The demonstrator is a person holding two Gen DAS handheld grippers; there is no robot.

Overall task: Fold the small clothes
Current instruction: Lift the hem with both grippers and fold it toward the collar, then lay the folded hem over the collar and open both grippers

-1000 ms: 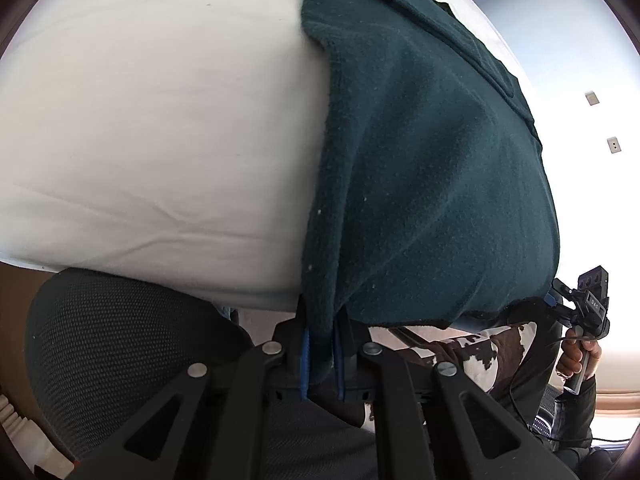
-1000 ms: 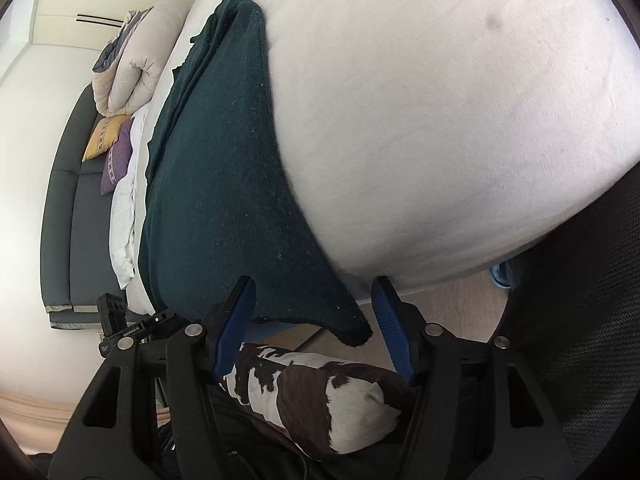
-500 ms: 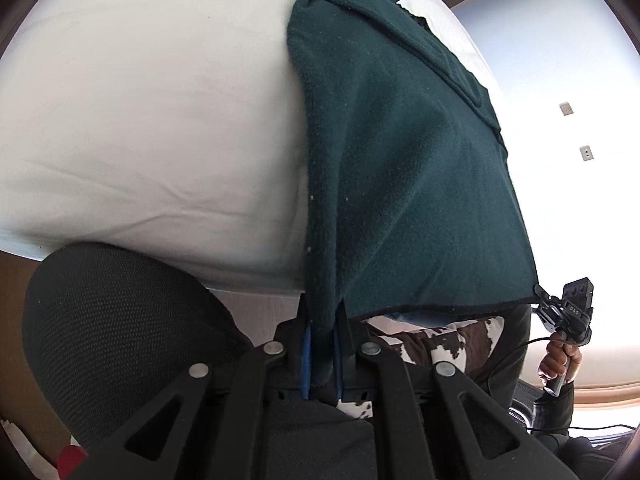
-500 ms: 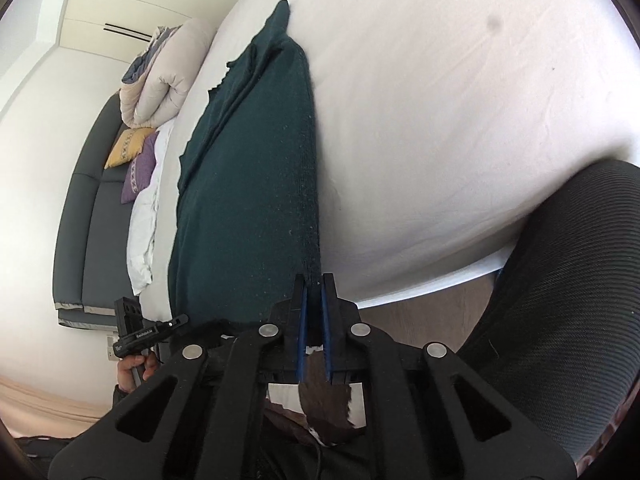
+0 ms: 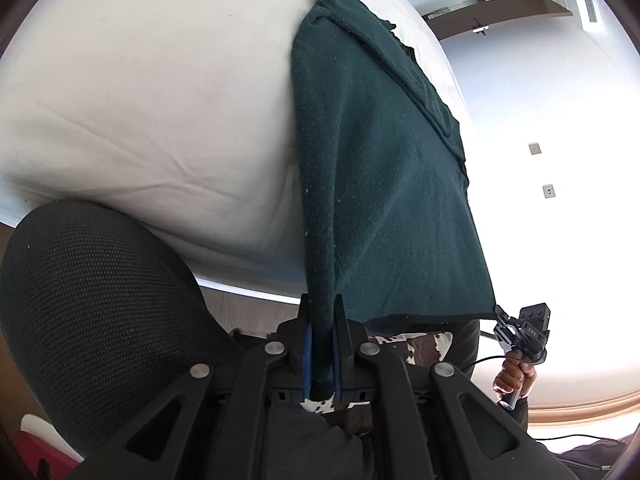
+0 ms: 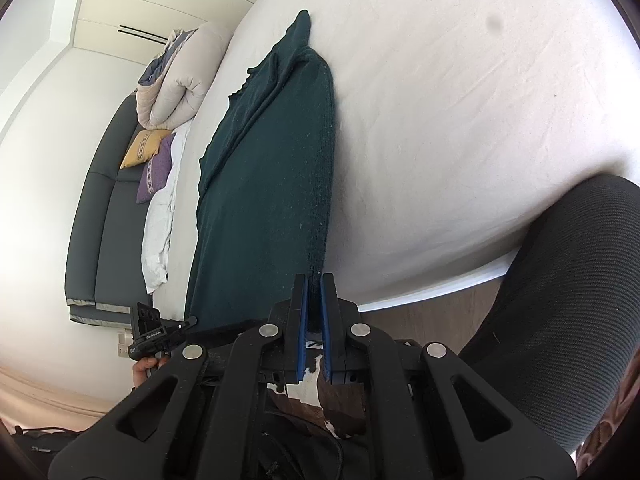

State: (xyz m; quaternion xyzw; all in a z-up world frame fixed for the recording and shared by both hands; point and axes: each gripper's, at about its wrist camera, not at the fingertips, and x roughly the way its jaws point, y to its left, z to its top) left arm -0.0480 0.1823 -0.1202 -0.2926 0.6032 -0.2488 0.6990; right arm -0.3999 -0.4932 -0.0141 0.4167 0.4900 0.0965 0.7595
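A dark green fleece garment [image 5: 380,168] lies lengthwise on the white bed [image 5: 152,92], and its near hem is lifted off the mattress edge. My left gripper [image 5: 320,344] is shut on the hem's left corner, the cloth pinched between the blue pads. My right gripper [image 6: 314,320] is shut on the other corner of the same green garment [image 6: 276,168]. Each gripper shows in the other's view: the right gripper [image 5: 516,334] with the hand that holds it at lower right, the left gripper [image 6: 160,330] at lower left. The hem hangs taut between them.
A black mesh chair back [image 5: 92,320] stands close at the bed's near edge, also seen as the chair back [image 6: 560,300] on the right. A brown-and-white patterned cushion [image 6: 316,392] lies below the grippers. A rolled duvet [image 6: 180,76] and pillows [image 6: 148,160] sit by the grey headboard.
My right gripper closed on the hem corner, which before hung loose between open jaws, and rose. The left gripper lifted and tilted with its corner. The hem now hangs stretched above the bed edge.
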